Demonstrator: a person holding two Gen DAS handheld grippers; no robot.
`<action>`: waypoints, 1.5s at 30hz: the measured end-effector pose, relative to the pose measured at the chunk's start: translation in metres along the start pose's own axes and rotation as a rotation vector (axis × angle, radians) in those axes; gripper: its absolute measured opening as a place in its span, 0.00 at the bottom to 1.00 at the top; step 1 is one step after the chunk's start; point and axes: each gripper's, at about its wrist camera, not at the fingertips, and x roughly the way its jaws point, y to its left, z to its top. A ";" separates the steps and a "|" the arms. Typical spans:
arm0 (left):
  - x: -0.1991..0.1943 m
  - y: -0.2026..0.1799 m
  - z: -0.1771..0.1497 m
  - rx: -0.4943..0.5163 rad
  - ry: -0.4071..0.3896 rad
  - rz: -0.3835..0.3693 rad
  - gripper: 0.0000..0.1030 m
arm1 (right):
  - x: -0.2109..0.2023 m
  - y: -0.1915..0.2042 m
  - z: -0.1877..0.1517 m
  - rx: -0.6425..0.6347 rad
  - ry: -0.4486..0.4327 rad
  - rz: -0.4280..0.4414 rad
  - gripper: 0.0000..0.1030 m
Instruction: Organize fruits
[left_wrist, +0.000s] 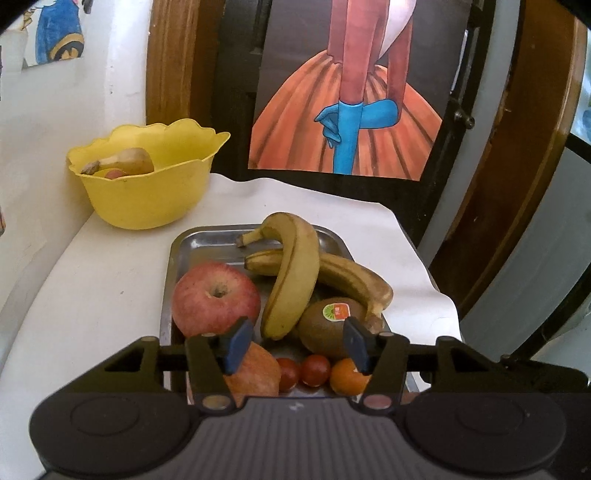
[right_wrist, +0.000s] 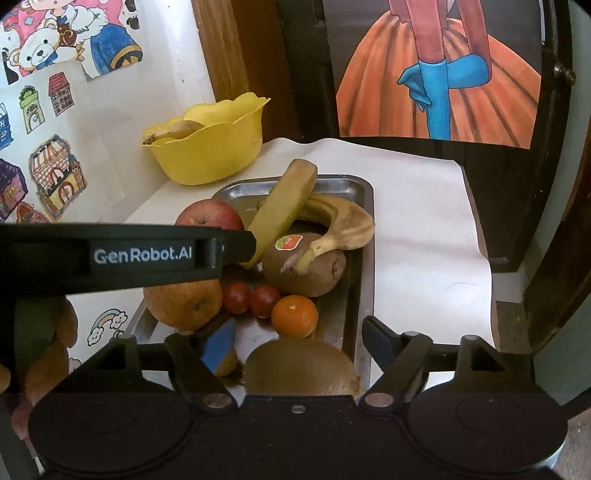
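A steel tray (left_wrist: 207, 240) holds a red apple (left_wrist: 216, 297), two bananas (left_wrist: 295, 273), a kiwi with a sticker (left_wrist: 328, 328), an orange (left_wrist: 258, 373), two cherry tomatoes (left_wrist: 316, 369) and a small tangerine (left_wrist: 347, 376). My left gripper (left_wrist: 295, 345) is open and empty, just above the tray's near end. My right gripper (right_wrist: 299, 345) is open and empty above a second kiwi (right_wrist: 299, 363) at the tray's (right_wrist: 365, 206) near end. The left gripper's body (right_wrist: 140, 254) crosses the right wrist view. A yellow bowl (left_wrist: 147, 184) at the back left holds a banana (left_wrist: 125, 162) and a reddish fruit.
The tray and bowl (right_wrist: 218, 147) stand on a white-covered table (left_wrist: 92, 277) against a wall with stickers (right_wrist: 55, 177). A dark door with a poster (left_wrist: 347, 92) is behind. The table's right edge (right_wrist: 480, 258) drops off near a wooden frame.
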 end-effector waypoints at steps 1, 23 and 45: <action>-0.001 -0.001 0.000 -0.002 -0.002 0.004 0.59 | 0.000 -0.001 -0.001 -0.001 0.001 0.002 0.77; -0.048 0.010 -0.020 -0.130 -0.107 0.220 0.99 | -0.036 -0.011 -0.012 0.001 -0.098 0.061 0.99; -0.112 0.018 -0.060 -0.230 -0.172 0.352 0.99 | -0.083 -0.004 -0.026 -0.018 -0.161 0.070 0.99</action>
